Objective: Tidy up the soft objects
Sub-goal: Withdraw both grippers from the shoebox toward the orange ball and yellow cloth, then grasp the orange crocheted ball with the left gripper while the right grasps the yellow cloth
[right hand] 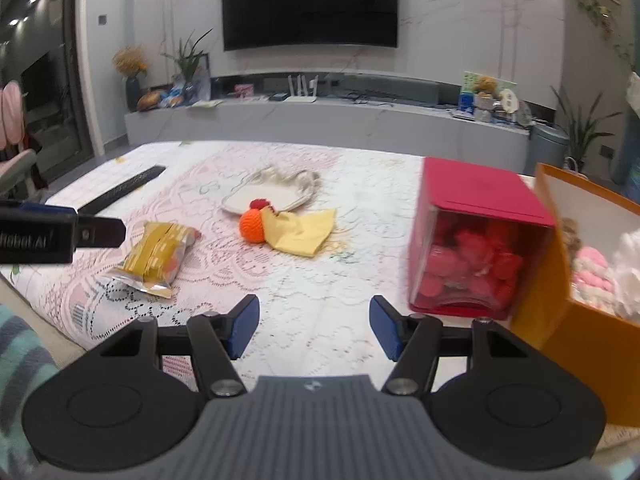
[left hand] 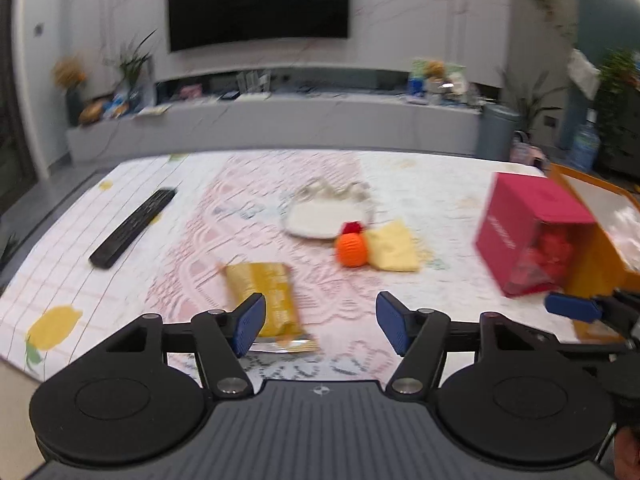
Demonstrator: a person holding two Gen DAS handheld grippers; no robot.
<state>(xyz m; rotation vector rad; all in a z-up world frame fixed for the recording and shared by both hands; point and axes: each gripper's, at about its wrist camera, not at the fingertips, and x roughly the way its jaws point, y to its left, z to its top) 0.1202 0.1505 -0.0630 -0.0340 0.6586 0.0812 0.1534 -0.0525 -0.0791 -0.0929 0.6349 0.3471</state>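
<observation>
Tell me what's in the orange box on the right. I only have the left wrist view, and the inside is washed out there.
Observer: In the right wrist view the orange box is open, with a pink fluffy item and a white fluffy item inside.
Operator: Is the right gripper holding anything? I only see one fingertip.
Observer: No. Its jaws stand open, with only the tablecloth showing between them.
</observation>
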